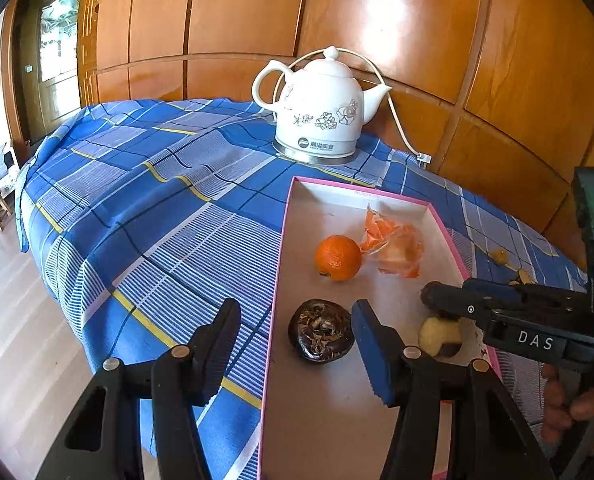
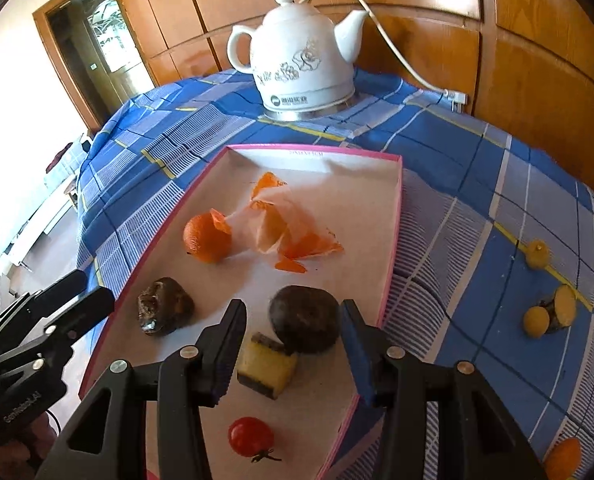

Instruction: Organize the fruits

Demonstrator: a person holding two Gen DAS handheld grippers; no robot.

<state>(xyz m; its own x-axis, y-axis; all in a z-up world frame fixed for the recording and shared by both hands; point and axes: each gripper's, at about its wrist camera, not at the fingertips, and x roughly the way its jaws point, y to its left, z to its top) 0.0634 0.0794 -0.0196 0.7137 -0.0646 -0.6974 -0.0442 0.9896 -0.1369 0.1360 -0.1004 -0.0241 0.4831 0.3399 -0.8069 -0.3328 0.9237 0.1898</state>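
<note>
Dark fruit (image 2: 305,318) between right tool (image 2: 293,330) tips, seemingly unclamped

Your left gripper (image 1: 297,344) and right gripper (image 2: 293,340) were black plastic with blue ridged pads inside the jaws, silver rivets behind them, white "DAS" lettering on the right one.

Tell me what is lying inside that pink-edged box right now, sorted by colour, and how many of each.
Orange: 2, the whole mandarin and the peel pile
Dark brown: 2, the wrinkled dark fruit and the smooth dark fruit
Yellow: 1, the cut chunk
Red: 1, the cherry tomato
Total: 6 in the box
</note>
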